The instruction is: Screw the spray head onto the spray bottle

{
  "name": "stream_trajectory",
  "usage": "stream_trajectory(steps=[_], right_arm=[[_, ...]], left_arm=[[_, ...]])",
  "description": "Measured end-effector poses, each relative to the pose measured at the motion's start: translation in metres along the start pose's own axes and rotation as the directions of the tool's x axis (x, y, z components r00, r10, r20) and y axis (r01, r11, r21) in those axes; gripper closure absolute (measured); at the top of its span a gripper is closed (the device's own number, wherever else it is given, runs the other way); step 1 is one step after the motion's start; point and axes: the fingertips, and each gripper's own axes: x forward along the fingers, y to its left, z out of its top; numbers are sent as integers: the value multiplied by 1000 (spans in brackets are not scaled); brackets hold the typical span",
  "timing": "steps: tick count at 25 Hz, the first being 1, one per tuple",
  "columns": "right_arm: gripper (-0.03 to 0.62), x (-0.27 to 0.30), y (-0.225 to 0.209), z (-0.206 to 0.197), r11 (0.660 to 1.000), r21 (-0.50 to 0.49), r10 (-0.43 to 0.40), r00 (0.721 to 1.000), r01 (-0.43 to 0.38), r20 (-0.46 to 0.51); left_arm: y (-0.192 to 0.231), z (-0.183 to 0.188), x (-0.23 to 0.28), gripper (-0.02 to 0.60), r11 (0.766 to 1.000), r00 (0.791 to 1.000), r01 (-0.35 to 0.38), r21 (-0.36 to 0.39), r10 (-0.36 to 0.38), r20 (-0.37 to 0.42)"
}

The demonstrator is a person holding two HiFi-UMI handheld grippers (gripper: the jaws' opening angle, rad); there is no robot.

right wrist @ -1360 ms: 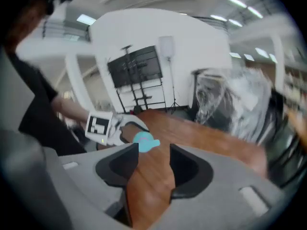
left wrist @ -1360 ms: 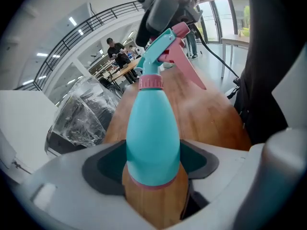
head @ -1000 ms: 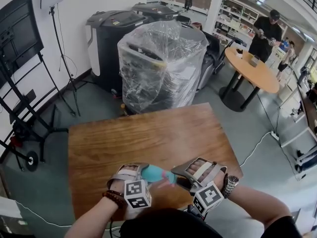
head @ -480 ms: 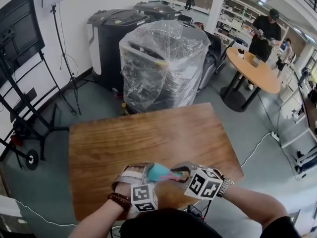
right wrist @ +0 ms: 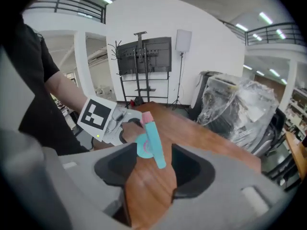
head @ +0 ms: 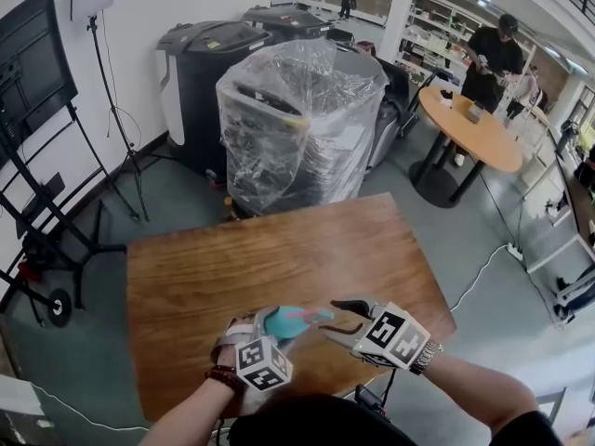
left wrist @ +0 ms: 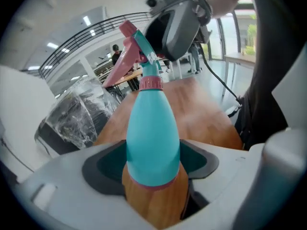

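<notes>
Head view shows both grippers over the near edge of the wooden table (head: pixel 279 249), meeting at a teal spray bottle (head: pixel 277 324) held up off the tabletop. The left gripper (head: pixel 263 334) clamps the bottle's body between its pads, neck pointing right and away. In the left gripper view the spray head (left wrist: pixel 140 49) sits on the neck, its pink collar (left wrist: pixel 151 83) against the bottle's shoulder. The right gripper (head: pixel 337 316) is just right of the head; its jaws have just been opening and now stand wide. In the right gripper view the head lines up with the gap, but neither pad presses on it. This looks like the pause between two twists of the screwing step, with the head let go so the wrist can be reset. Whether the collar is fully tight cannot be told. The next move probably calls for bringing the right jaws back around the head or collar, closing firmly and turning again, while the left grip keeps the bottle from spinning.
</notes>
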Motion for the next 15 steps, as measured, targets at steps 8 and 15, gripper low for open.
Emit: stream_trajectory(steps=[8,15], right_arm=[[388,-30,-30,-16,980,127,-163,984,154,66],[424,-32,-23,-36,971,148,-199,979,190,46]], left_arm=[[40,-8,32,209,884,978,34,-466,67,197],[55,-5,68,209,842,961,29,-539,125,247]])
